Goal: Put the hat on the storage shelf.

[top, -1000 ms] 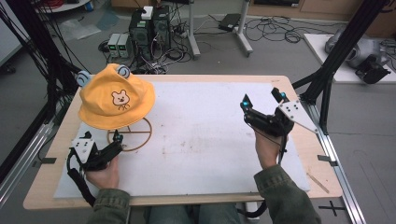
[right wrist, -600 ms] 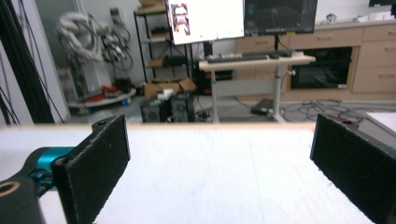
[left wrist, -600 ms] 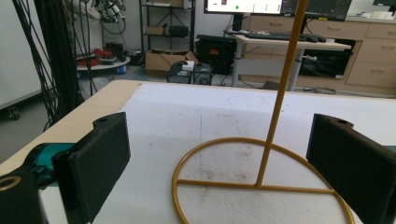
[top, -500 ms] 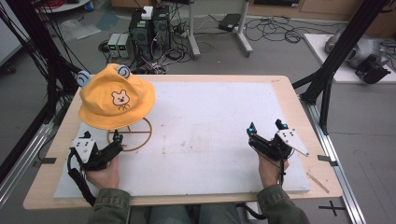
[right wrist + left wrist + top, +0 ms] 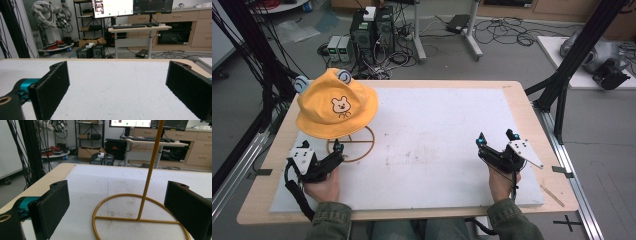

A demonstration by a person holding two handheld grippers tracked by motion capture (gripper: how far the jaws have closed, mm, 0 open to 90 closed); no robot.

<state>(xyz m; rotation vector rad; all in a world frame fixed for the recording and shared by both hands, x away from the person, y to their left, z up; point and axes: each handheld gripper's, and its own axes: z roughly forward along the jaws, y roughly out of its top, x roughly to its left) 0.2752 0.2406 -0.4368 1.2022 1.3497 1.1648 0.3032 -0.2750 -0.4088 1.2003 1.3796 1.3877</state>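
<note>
at the table's [image 5: 422, 210] near edge, right gripper [image 5: 497, 141] has lowered.

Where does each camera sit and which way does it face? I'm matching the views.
High view: above the person's side, looking forward and down at the table; forearms, left gripper, right gripper.
Left gripper view: low on the table, facing the stand; own jaws apart.
Right gripper view: low, facing bare board and the room; jaws apart.
Shared: high and left gripper views show the stand.

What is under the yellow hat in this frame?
The yellow hat sits on a thin yellow wire stand: its ring base lies flat on the white board, and an upright rod rises into the hat. The rod's top is covered by the brim.
</note>
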